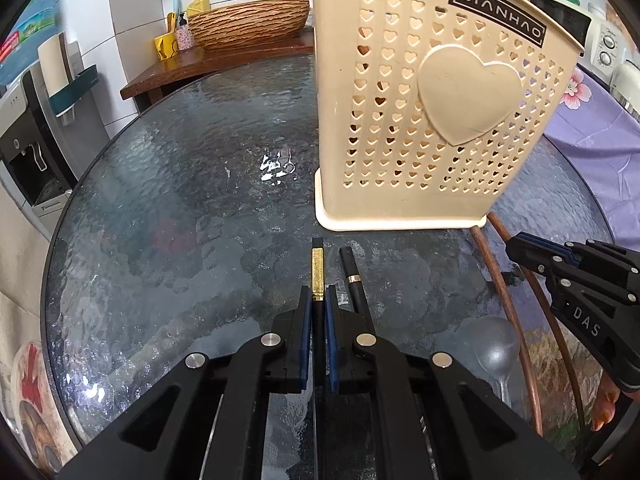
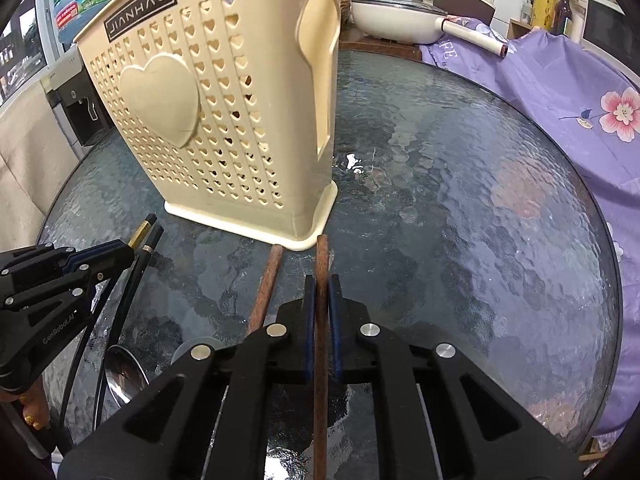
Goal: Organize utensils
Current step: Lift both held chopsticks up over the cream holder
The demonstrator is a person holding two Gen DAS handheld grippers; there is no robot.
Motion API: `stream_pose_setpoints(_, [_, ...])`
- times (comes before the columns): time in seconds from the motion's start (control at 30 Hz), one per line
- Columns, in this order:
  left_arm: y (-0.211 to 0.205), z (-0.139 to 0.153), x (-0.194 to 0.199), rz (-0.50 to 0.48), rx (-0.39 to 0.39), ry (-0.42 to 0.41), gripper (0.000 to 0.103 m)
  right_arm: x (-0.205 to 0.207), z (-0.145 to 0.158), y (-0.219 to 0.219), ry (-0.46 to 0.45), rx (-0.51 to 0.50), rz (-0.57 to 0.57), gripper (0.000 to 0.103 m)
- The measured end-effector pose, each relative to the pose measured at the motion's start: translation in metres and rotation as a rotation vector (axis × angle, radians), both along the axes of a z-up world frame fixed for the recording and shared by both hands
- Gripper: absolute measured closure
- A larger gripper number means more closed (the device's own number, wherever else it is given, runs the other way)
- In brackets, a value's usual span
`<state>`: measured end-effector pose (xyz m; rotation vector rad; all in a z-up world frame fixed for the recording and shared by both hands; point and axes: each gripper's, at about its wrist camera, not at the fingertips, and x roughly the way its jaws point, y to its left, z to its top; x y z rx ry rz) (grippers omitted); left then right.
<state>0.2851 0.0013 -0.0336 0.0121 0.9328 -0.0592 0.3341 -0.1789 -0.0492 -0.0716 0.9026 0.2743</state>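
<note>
A cream utensil holder [image 1: 424, 96] with heart-shaped holes stands upright on the glass table [image 1: 180, 208]; the right wrist view shows the holder [image 2: 224, 120] too. My left gripper [image 1: 318, 300] is shut on a black chopstick with a gold end [image 1: 318, 274]. Its twin, a black chopstick [image 1: 352, 276], lies just to the right. My right gripper [image 2: 322, 292] is shut on a brown wooden chopstick [image 2: 321, 256]. A second brown chopstick [image 2: 269, 276] lies to its left. A metal spoon [image 2: 125, 374] rests on the table between the two grippers.
The round glass table is dark and patterned. A purple floral cloth [image 2: 560, 92] covers things at the right. A wooden bowl-shaped basin [image 1: 248, 22] and bottles stand behind the table. A person's fingers [image 1: 604, 404] hold the right gripper.
</note>
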Motion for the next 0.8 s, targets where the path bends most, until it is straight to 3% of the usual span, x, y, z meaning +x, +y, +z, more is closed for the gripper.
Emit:
stream_pose_setpoints(0.4, [0.012, 0.009, -0.005, 0.009, -0.039, -0.022, 0.096, -0.01, 0.012, -0.01, -0.039, 0.077, -0.004, 0.096])
stream_pose_setpoints(0.8, [0.015, 0.043, -0.026, 0.0, -0.089, -0.115, 0.096, -0.027, 0.043, -0.038, -0.122, 0.193, -0.014, 0.096])
